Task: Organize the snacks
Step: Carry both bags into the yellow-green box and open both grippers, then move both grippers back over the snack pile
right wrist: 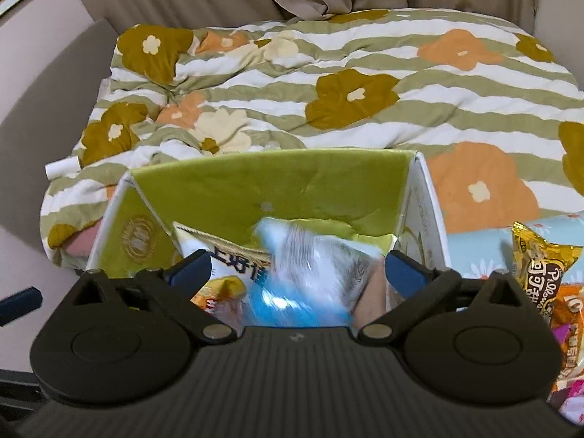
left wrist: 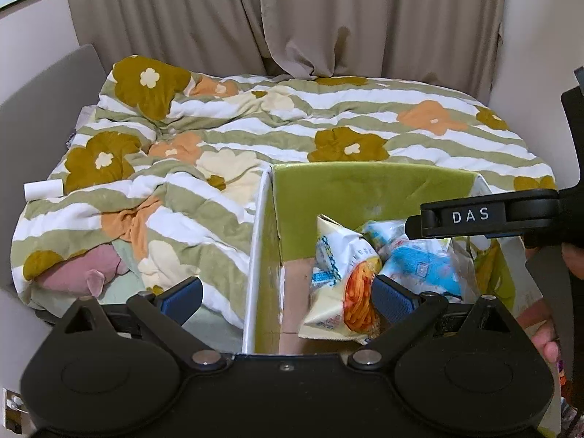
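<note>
A cardboard box with a green inside [left wrist: 350,189] [right wrist: 277,186] stands on the bed. In it lie a white-and-orange snack bag [left wrist: 339,284] [right wrist: 219,255] and a blue-and-white snack bag [left wrist: 419,266]. My left gripper [left wrist: 288,297] is open and empty, straddling the box's left wall. My right gripper [right wrist: 297,273] is open just above the box, with the blue-and-white bag [right wrist: 303,273] blurred between its fingers. The right gripper's black finger marked DAS [left wrist: 474,215] shows in the left wrist view over the box.
A floral green-striped duvet [left wrist: 255,127] [right wrist: 328,84] covers the bed. More snack packs, a gold one [right wrist: 540,266] among them, lie right of the box. A white roll [left wrist: 43,189] and a pink plush [left wrist: 84,270] lie at the left. Curtains [left wrist: 292,18] hang behind.
</note>
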A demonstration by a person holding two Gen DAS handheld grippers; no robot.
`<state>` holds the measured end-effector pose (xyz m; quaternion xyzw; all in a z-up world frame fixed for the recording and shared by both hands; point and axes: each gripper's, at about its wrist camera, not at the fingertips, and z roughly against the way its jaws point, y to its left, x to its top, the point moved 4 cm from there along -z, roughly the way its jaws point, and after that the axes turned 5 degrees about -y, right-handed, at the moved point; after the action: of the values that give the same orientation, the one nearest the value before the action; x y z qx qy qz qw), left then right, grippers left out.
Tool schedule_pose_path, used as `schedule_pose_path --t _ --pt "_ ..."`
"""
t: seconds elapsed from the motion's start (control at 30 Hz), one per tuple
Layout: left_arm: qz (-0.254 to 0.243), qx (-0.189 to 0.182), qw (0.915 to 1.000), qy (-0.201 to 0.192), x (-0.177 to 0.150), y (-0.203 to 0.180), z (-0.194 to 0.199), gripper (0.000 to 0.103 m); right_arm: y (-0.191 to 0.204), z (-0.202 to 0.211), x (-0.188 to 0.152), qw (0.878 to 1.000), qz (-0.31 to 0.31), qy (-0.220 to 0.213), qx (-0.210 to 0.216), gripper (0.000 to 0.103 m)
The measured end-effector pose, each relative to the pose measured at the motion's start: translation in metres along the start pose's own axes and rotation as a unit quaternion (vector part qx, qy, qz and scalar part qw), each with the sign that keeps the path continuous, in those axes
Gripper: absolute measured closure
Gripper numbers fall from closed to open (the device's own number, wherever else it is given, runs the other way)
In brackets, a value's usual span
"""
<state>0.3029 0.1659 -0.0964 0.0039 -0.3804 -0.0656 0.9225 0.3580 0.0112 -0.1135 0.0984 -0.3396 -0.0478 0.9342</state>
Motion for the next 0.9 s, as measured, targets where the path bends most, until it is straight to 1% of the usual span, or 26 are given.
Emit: schedule_pose_path --t 0.1,0.2,0.5,0.7,0.9 --pt "0.001 -0.005 1.0000 0.001 -0.001 0.000 0.002 0.002 0.000 0.007 -0.003 1.000 0.010 -0.017 -0.002 0.000" --pt "0.005 -0.012 0.9999 -0.004 0.002 0.001 0.007 0.002 0.001 0.020 -0.001 1.000 0.011 -0.024 -0.001 0.000" --pt "-0.012 -0.033 0.9987 -0.037 0.018 -0.008 0.034 0.002 -0.001 0.076 0.007 0.998 -0.007 -0.059 -0.002 0.000" --pt "-0.024 -0.061 0.9962 -0.058 0.023 -0.027 0.057 0.002 -0.013 0.122 0.002 0.996 -0.011 -0.085 -0.020 0.000" --pt "-0.035 -0.089 0.9931 -0.069 0.019 -0.062 0.084 0.003 -0.045 0.170 -0.012 0.994 -0.019 -0.103 -0.031 0.000"
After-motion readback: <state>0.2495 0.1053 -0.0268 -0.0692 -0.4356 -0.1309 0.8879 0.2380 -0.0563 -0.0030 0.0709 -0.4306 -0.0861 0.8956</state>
